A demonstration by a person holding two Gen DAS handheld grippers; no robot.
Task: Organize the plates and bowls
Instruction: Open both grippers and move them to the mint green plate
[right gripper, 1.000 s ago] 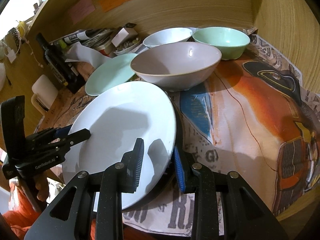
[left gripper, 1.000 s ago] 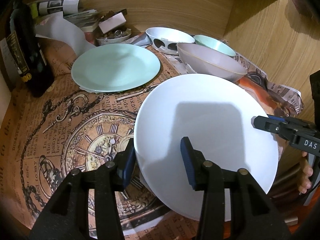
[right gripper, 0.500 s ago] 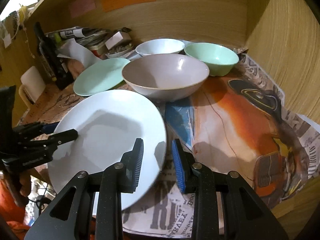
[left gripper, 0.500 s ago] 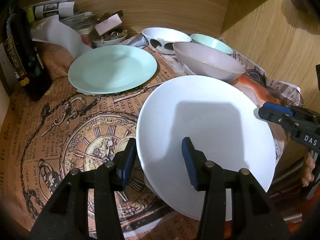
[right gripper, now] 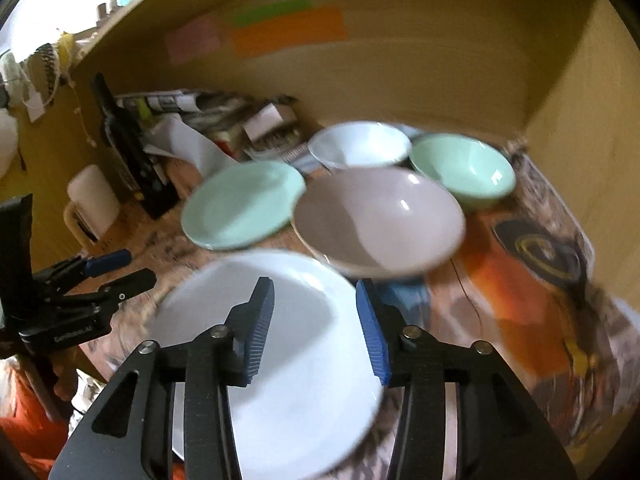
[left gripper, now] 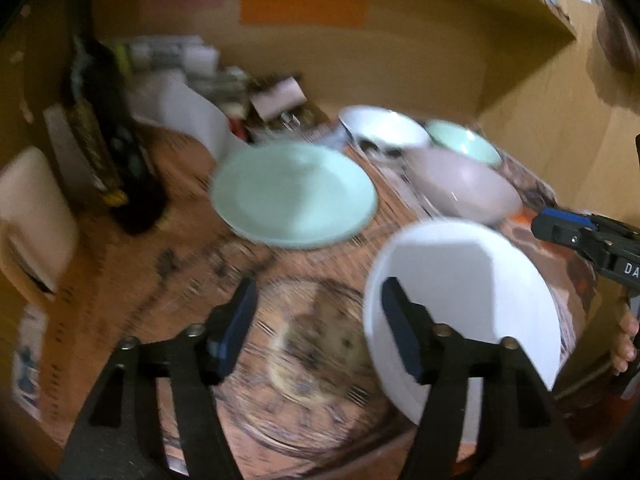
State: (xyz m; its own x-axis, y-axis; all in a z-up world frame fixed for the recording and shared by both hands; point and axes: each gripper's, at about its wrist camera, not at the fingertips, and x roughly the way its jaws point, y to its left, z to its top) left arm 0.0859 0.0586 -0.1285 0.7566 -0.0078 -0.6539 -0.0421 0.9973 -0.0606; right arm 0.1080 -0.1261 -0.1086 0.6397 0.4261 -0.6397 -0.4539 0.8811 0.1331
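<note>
A white plate [left gripper: 472,300] lies on the patterned table cover at the front; it also shows in the right wrist view [right gripper: 288,360]. A mint green plate [left gripper: 292,196] [right gripper: 244,204] lies farther back. Behind are a pale pink bowl [right gripper: 380,220] [left gripper: 464,188], a white bowl [right gripper: 360,146] [left gripper: 384,128] and a mint green bowl [right gripper: 464,170] [left gripper: 464,144]. My left gripper [left gripper: 316,324] is open, its right finger over the white plate's left rim. My right gripper [right gripper: 316,324] is open above the white plate. Both views are motion-blurred.
A dark bottle [left gripper: 116,140] and a white mug [right gripper: 92,196] stand at the left. Papers and a small dish of clutter [left gripper: 276,108] sit against the wooden back wall. A wooden side wall [right gripper: 580,120] bounds the right. The table's front edge is close below the white plate.
Both grippers have opened and let go of the white plate. Both have drawn back and up; the left gripper has shifted to the left of the plate.
</note>
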